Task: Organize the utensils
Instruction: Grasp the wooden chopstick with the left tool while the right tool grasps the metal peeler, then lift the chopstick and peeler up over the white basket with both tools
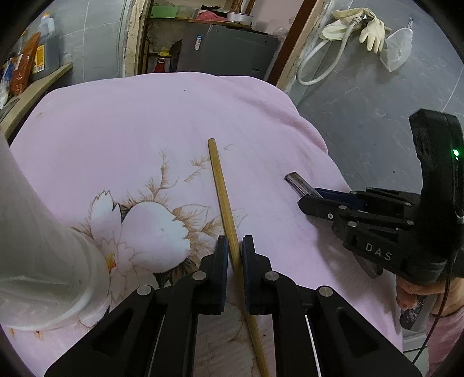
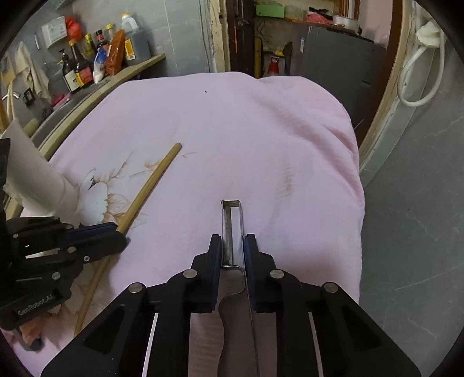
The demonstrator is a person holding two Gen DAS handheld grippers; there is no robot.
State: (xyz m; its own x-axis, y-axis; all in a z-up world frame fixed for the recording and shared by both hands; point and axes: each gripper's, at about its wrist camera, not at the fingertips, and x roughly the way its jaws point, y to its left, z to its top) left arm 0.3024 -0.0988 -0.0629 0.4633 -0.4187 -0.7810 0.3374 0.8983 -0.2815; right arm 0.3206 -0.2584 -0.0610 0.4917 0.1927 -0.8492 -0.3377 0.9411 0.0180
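Note:
My left gripper (image 1: 234,255) is shut on a long wooden stick (image 1: 221,191), a chopstick-like utensil that points forward over the pink floral cloth (image 1: 174,116). My right gripper (image 2: 232,249) is shut on a metal peeler (image 2: 231,226), whose slotted blade sticks out ahead of the fingers. In the left wrist view the right gripper (image 1: 307,200) is at the right with the peeler tip (image 1: 297,181) showing. In the right wrist view the left gripper (image 2: 119,235) holds the stick (image 2: 153,177) at the left. A white cylindrical holder (image 1: 43,255) lies tilted at the left.
The cloth-covered table drops off at the right to a grey tiled floor (image 2: 411,232). A shelf with sauce bottles (image 2: 84,63) runs along the far left. A doorway with a grey cabinet (image 1: 232,52) is behind. Gloves and a hose (image 1: 356,26) hang at the right.

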